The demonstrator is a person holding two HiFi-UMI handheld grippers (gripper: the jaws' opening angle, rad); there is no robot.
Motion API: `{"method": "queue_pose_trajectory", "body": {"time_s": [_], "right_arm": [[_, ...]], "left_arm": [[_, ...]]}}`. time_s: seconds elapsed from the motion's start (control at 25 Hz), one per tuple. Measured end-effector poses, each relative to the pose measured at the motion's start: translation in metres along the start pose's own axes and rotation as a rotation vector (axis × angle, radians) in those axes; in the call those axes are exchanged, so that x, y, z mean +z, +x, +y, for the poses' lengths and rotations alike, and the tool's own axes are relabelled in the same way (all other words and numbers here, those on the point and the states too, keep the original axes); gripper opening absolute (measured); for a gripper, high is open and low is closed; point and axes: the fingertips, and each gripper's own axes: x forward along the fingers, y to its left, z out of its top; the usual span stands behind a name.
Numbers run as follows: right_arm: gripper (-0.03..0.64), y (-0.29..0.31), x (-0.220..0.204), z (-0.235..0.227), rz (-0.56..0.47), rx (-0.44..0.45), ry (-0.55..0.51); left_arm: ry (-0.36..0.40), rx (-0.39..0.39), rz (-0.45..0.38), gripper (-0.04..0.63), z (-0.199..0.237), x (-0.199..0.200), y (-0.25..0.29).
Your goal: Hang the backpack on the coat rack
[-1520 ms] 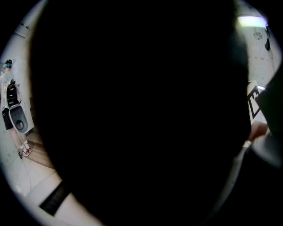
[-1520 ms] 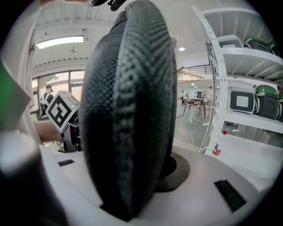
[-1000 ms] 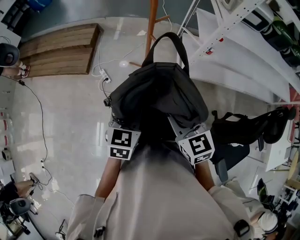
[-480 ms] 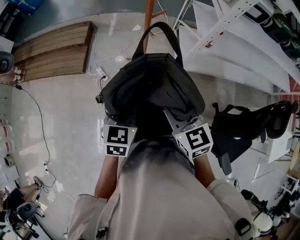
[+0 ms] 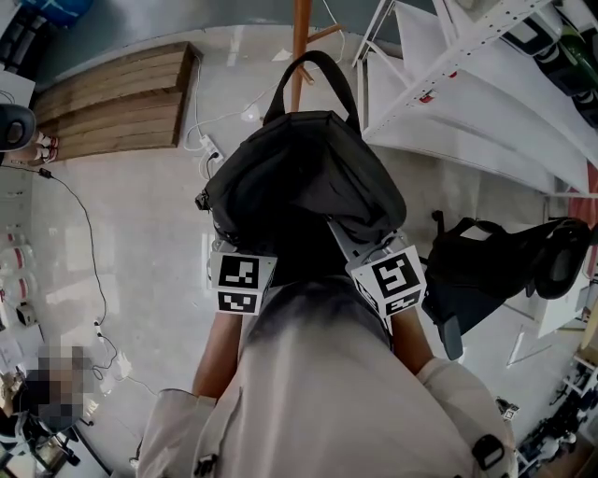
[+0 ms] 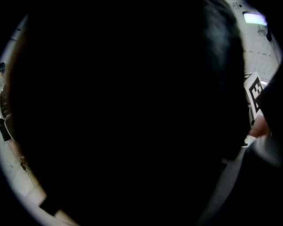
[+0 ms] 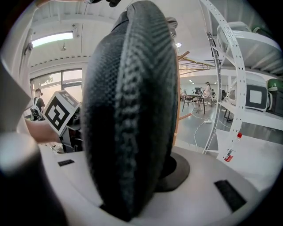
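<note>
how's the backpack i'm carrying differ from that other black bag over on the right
The carried backpack is up off the floor, clamped in the right tool; the other bag sits off to the right, touched by no tool. The carried backpack's top handle stands up toward the coat rack pole; the other bag is slumped, straps trailing. Both are black.
</note>
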Motion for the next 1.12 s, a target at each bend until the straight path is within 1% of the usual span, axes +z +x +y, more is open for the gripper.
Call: {"method": "queue_pose_trajectory", "body": {"time_s": [0.44, 0.68, 0.96, 1.12], "right_arm": [[0.14, 0.021, -0.014, -0.039, 0.047, 0.039, 0.03], [0.14, 0.032, -0.02, -0.056, 0.076, 0.068, 0.035], [0.14, 0.04, -0.032, -0.071, 0.098, 0.09, 0.047], [0.141, 0.047, -0.04, -0.074, 0.112, 0.118, 0.058]], "left_arm": [[-0.036, -0.007, 0.059, 0.104, -0.001, -0.002, 0.044], [-0.07, -0.003, 0.081, 0.106, 0.0, -0.005, 0.063], [-0.097, 0.0, 0.107, 0.106, -0.003, -0.012, 0.08], [-0.11, 0.005, 0.125, 0.107, -0.001, -0.02, 0.087]]}}
